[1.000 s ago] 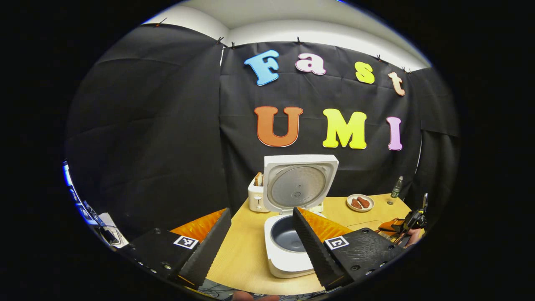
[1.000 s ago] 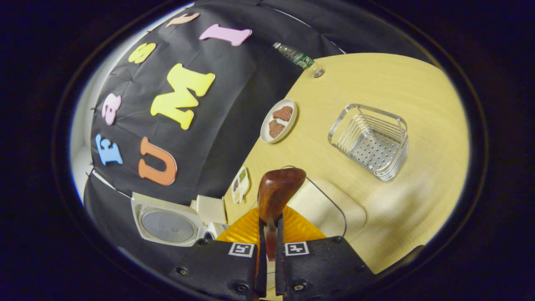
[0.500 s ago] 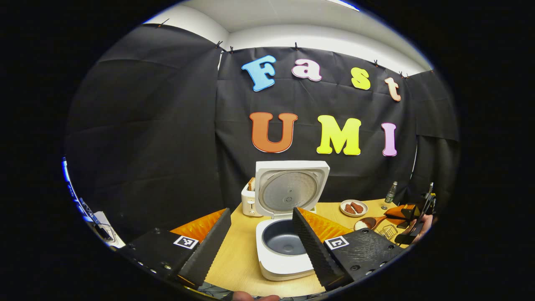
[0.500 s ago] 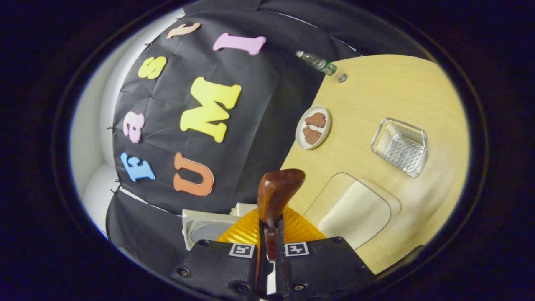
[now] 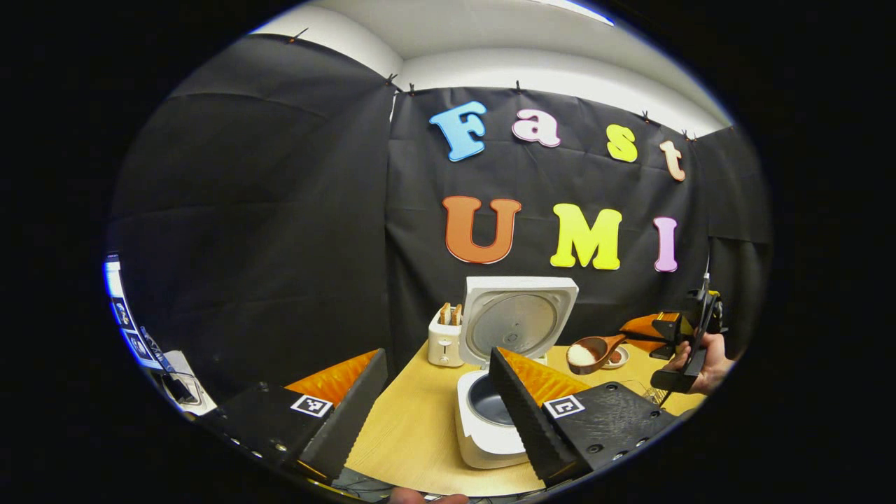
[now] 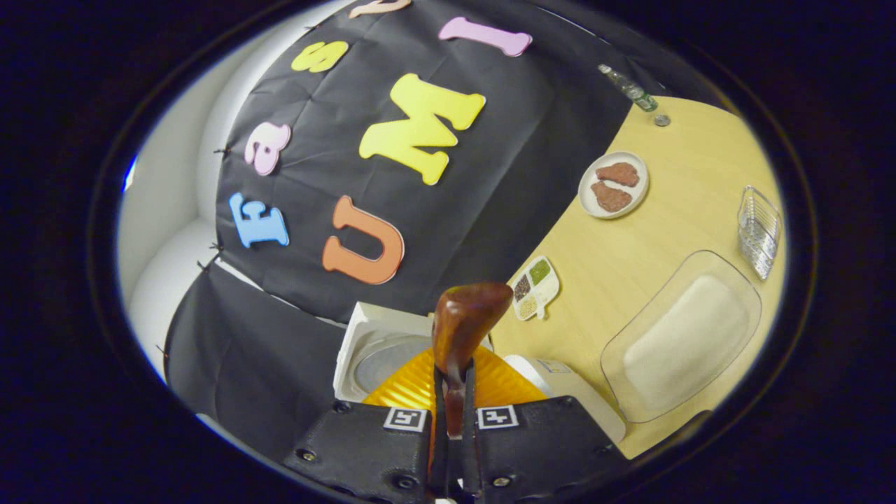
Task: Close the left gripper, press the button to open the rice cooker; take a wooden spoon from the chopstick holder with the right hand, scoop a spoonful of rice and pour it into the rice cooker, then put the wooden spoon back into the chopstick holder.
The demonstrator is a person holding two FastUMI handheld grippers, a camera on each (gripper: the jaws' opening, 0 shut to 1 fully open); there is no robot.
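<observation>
The right gripper [image 6: 453,399] clamps both fingers on the glossy wooden spoon [image 5: 591,351]; its rounded bowl carries white rice, in the air right of the rice cooker [image 5: 490,420]. The cooker's square white lid stands upright over a dark round pot, partly hidden by a ribbed finger [image 5: 521,409]. The left gripper [image 5: 437,406] is wide open and empty.

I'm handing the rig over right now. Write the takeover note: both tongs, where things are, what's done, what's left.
Left tongs: open, empty, facing the rice cooker.
Right tongs: shut on the wooden spoon, held in the air right of the cooker's lid; the left gripper view shows rice in its bowl.
Rice tray and chopstick holder stand on the table.
Done: lid open, spoon taken, rice scooped.
Left: pour the rice into the cooker pot, return the spoon to the holder.
</observation>
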